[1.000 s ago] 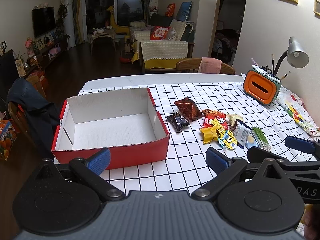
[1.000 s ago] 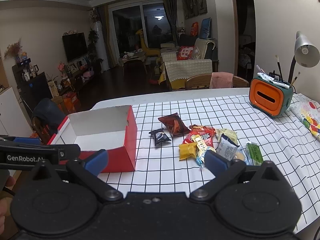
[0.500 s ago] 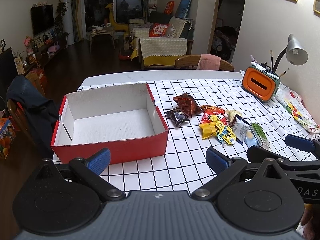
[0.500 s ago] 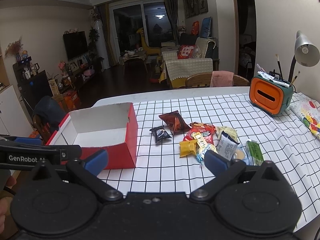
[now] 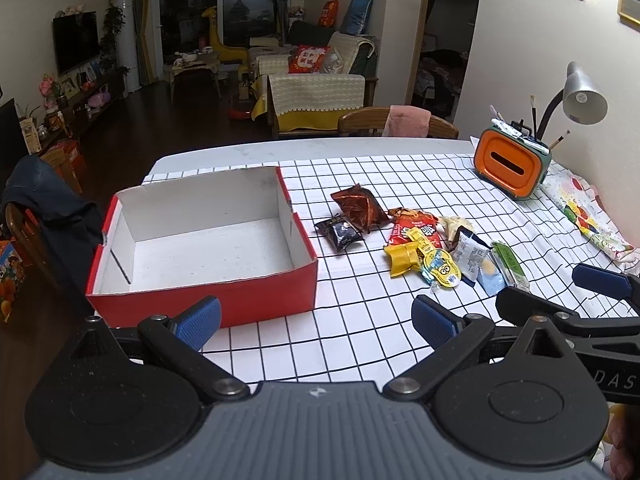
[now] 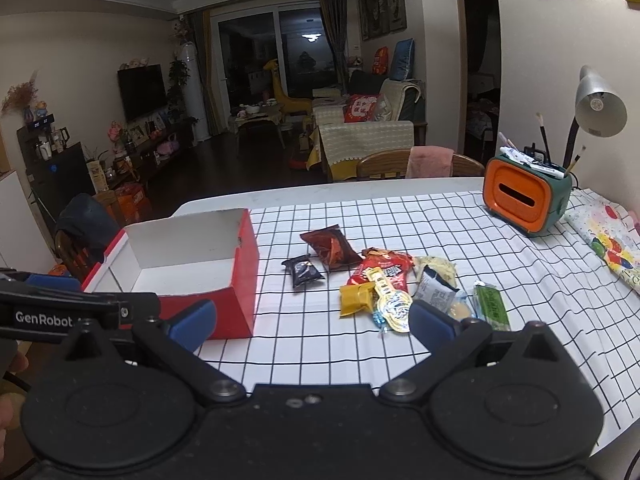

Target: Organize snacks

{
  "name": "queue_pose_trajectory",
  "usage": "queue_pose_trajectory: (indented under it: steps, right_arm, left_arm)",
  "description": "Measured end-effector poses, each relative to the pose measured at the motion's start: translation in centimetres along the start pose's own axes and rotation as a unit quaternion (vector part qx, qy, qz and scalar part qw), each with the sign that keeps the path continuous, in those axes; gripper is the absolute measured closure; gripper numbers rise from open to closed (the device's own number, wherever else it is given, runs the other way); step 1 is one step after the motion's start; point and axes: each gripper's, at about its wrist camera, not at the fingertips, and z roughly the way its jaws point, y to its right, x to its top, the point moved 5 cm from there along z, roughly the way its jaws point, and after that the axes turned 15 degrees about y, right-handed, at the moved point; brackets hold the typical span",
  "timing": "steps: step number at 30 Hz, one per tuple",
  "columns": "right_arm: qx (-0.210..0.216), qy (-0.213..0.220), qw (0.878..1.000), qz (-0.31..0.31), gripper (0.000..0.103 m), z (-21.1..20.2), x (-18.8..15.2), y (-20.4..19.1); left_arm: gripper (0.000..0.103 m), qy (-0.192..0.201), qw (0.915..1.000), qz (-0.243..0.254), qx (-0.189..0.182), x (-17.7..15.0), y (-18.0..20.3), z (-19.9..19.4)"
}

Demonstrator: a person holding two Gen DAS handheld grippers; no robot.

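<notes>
The left gripper, with blue-padded fingers, is spread wide and holds nothing, hovering level above the black-gridded white tablecloth at the frame's bottom centre. The right gripper is equally wide apart and empty, low in its frame. The open red cardboard box with white inside sits left of centre. A loose pile of snack packets lies to its right, just beyond the fingertips, untouched.

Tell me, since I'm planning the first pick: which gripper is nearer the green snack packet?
Right. The right gripper has one fingertip close beside the green snack packet. The left gripper sits further left, in front of the red box.
</notes>
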Motion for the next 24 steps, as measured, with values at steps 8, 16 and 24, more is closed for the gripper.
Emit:
queue_pose_trajectory:
  steps: [8,16,24]
  right_arm:
    - [-0.025,-0.014,0.999,0.015,0.003,1.7,-0.6,3.5]
    - [-0.055,-0.036,0.997,0.033,0.006,4.7,-1.4,9.8]
    - [-0.087,-0.062,0.994,0.016,0.009,9.0,-3.0,16.3]
  left_arm:
    - [0.001,-0.022,0.9996,0.011,-0.016,-0.1,2.6,3.1]
    - [0.001,-0.039,0.998,0.035,-0.034,0.7,6.0,7.7]
    - [0.001,-0.083,0.995,0.029,-0.048,0.0,8.8,14.2]
